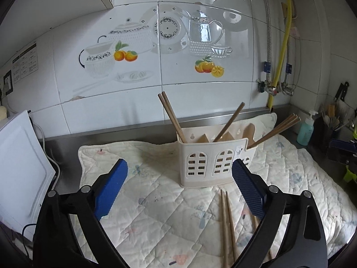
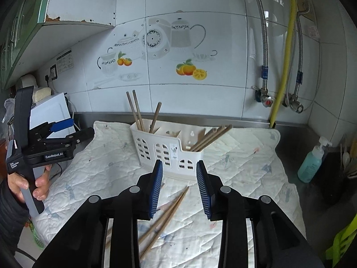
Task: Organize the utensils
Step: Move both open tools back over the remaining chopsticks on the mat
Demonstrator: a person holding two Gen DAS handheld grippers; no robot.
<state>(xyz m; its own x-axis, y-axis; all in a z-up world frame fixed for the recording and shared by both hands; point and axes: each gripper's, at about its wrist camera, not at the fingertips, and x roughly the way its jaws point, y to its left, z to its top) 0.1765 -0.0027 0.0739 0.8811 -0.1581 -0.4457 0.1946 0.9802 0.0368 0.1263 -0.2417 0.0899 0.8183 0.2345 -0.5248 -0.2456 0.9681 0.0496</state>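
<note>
Quilted cloth (image 2: 245, 169) is spread over the steel desk (image 2: 296, 192), and on it the white holder (image 2: 169, 149) is stood near the wall, with several wooden chopsticks already leaning in its compartments: a pair (image 2: 135, 109) at its left end, one (image 2: 155, 117) beside them, and a bundle (image 2: 212, 137) slanting out at its right end. Loose chopsticks (image 2: 165, 214) are left lying on the cloth in front of the holder, so the step in hand is judged to be another pickup.

Both tools are seen empty. The left hand-held gripper (image 1: 178, 185) is spread wide with nothing between its blue pads (image 1: 110, 189); the right hand-held gripper (image 2: 179, 187) is parted narrowly, also bare, and is hung above the loose sticks.

For a clean pickup, one pair should be taken near its middle, so that it does not tip when lifted. The pads are best brought down astride both sticks at once, across their length. Crossed sticks should be avoided, since one may be dragged along. The cloth is soft, so the pads can be pressed slightly into it.
</note>
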